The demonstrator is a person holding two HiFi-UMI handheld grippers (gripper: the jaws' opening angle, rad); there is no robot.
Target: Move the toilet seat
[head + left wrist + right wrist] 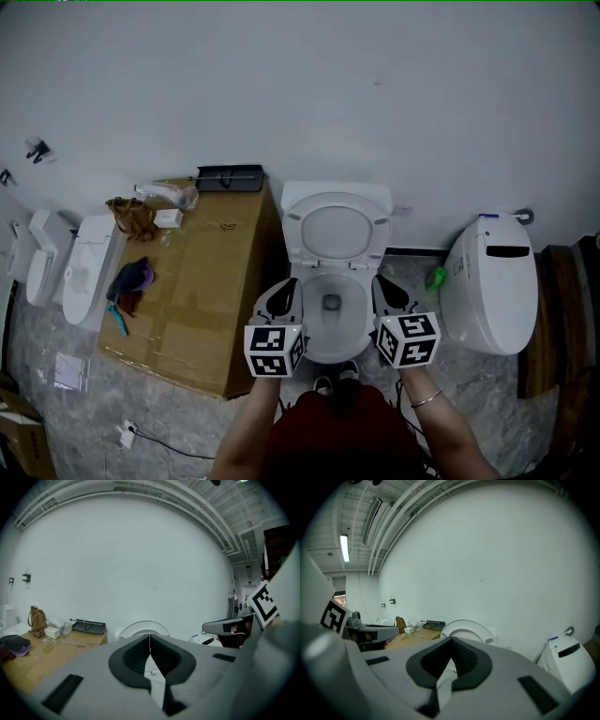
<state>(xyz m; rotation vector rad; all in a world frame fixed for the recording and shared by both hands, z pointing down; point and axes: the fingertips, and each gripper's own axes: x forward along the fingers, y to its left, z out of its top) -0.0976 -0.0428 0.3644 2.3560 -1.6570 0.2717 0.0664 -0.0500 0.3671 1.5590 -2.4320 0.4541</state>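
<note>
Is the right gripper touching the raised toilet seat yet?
Apart. The right gripper view shows the right gripper shut on nothing, the toilet seat standing beyond its tips; head view puts it beside the bowl.

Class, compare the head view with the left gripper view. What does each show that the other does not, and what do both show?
Only the head view shows the grey floor, the person's forearms and a bracelet.

Only the left gripper view shows the ceiling pipes, and the left hand-held gripper close up, its jaws shut with nothing between them.

Both show the raised toilet seat against the white wall, and the black tray and brown bag on the brown box.
</note>
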